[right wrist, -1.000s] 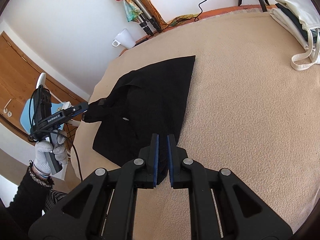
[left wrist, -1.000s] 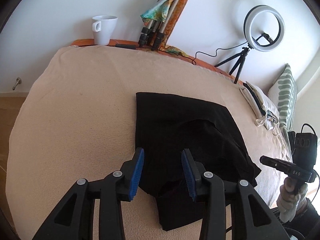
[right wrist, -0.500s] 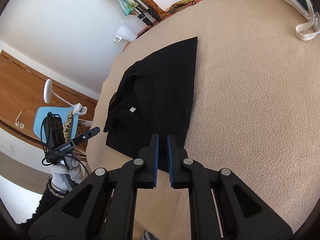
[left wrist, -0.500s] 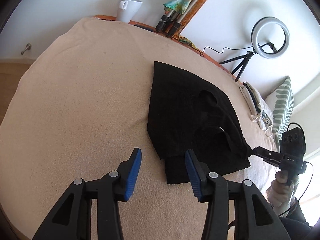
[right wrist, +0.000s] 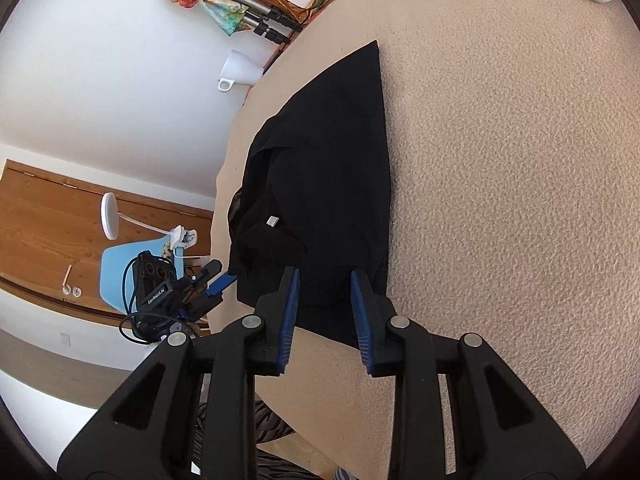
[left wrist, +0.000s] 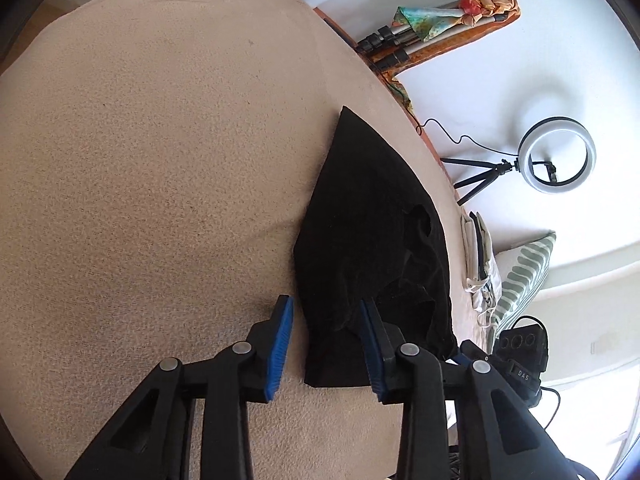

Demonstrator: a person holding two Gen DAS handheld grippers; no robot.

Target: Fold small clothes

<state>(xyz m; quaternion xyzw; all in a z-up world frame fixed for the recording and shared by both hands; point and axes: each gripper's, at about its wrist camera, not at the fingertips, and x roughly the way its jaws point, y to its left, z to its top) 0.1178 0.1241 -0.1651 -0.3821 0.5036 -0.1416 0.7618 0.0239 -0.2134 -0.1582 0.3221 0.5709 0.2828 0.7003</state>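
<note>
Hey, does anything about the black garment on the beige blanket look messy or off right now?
Yes. The black knit garment is folded unevenly: its collar end is bunched and rumpled, with a small white label exposed, while the far end lies flat on the beige blanket.

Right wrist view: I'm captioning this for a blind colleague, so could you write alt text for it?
A black garment lies partly folded on a beige blanket, and the right claw, its blue pads apart after just opening, frames the garment's near edge. At left the left claw reaches toward the garment's other corner; a white mug stands beyond.
</note>
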